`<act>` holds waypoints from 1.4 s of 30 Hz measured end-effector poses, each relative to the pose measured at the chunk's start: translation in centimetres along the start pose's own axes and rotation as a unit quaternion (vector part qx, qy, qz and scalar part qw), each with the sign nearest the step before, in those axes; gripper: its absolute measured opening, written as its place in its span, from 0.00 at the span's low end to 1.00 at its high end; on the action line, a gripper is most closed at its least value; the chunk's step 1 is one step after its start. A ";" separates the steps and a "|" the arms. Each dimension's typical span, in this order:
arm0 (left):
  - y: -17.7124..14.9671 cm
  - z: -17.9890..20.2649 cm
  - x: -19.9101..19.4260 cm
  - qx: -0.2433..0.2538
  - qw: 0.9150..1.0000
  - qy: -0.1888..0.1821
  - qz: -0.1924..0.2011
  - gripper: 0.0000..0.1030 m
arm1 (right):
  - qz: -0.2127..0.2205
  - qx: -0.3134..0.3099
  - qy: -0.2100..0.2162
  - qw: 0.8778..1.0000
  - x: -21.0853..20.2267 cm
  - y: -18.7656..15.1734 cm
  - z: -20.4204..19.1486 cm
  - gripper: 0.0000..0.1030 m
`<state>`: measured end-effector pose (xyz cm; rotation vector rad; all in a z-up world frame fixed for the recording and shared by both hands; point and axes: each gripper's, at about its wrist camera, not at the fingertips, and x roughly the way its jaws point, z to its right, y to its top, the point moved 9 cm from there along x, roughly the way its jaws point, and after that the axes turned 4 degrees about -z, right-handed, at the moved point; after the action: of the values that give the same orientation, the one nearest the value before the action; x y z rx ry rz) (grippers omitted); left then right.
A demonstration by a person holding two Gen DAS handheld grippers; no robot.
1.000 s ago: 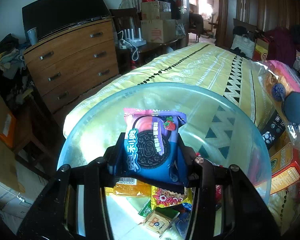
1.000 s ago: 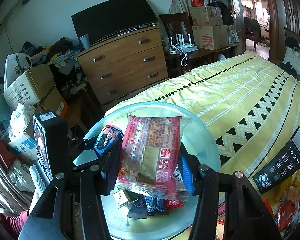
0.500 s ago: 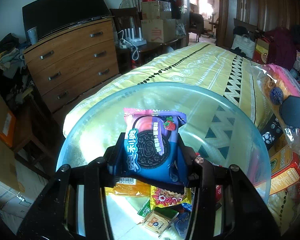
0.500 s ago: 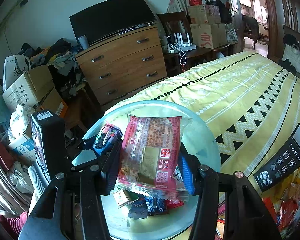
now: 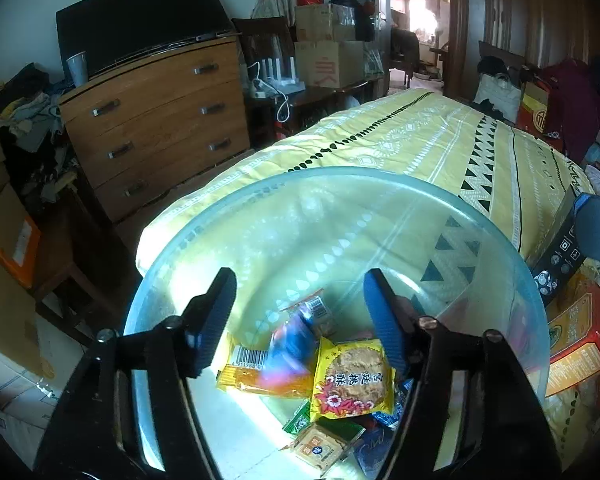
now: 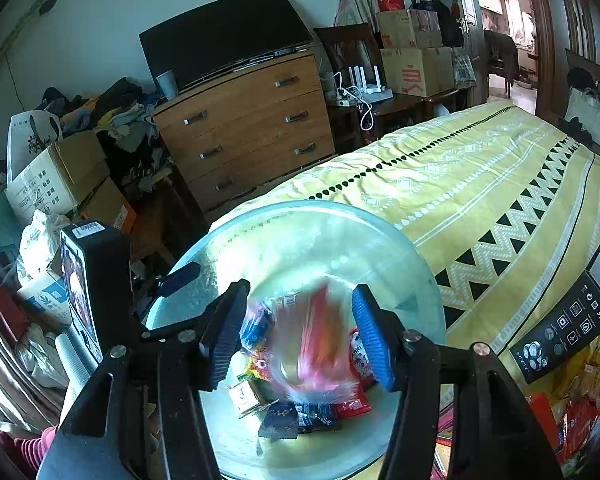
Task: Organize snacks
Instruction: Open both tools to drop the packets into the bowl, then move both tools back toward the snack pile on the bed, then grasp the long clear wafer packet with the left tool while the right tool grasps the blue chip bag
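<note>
A clear glass bowl (image 5: pixel 340 184) sits on the yellow bedspread and holds several snack packets. My left gripper (image 5: pixel 300 316) is open above it, and a blue Oreo packet (image 5: pixel 292 344) shows blurred below the fingers, among a yellow biscuit packet (image 5: pixel 352 380) and others. In the right wrist view the same bowl (image 6: pixel 380 236) lies under my right gripper (image 6: pixel 300 332), which is open. A red packet (image 6: pixel 316 348) is blurred between and below its fingers, over the pile in the bowl.
A black remote (image 6: pixel 564 328) lies on the bed right of the bowl. Snack boxes (image 5: pixel 576 340) and loose packets (image 6: pixel 580 412) lie at the right. A wooden dresser (image 5: pixel 156 120) with a television stands beyond the bed's left edge, with cardboard boxes (image 6: pixel 56 176) around it.
Both grippers have opened. The Oreo packet has dropped from the left one and the red packet from the right one, both falling into the bowl.
</note>
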<state>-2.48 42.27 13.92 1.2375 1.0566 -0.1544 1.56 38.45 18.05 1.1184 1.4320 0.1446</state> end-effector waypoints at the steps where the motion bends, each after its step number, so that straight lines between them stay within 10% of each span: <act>1: 0.0 0.0 0.0 0.000 1.000 0.001 0.001 0.69 | 0.001 -0.001 0.000 1.000 -0.1 0.0 -0.1 0.59; 12: 0.0 -0.1 -0.3 -0.002 1.000 -0.001 0.002 0.72 | 0.015 0.003 0.000 1.000 -1.1 -0.2 -0.3 0.65; 19: 0.4 5.0 -5.9 0.037 0.993 -0.088 0.063 0.72 | 0.074 0.025 -0.032 0.996 -7.3 -7.0 1.7 0.67; 22: -0.3 11.1 -10.4 0.094 0.979 -0.154 0.096 0.76 | 0.078 0.070 -0.066 0.992 -10.3 -13.1 5.0 0.76; 26: -4.0 21.0 -16.5 0.176 0.940 -0.271 0.112 0.89 | 0.054 0.180 -0.116 0.975 -14.4 -23.7 11.5 0.76; 31: -12.0 33.6 -16.1 0.247 0.886 -0.392 0.017 0.91 | 0.025 0.307 -0.173 0.936 -19.9 -35.9 18.7 0.76; 36: -18.8 42.3 -7.1 0.295 0.877 -0.371 -0.075 0.79 | 0.029 0.369 -0.196 0.908 -24.0 -42.7 22.7 0.76; 42: -21.7 46.9 -3.0 0.341 0.876 -0.335 -0.062 0.80 | 0.041 0.398 -0.198 0.895 -26.1 -45.8 25.8 0.77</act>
<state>9.20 -5.74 -1.44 1.5635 0.4587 -1.0542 -7.09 -16.49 -0.75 1.7490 1.0735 -0.6396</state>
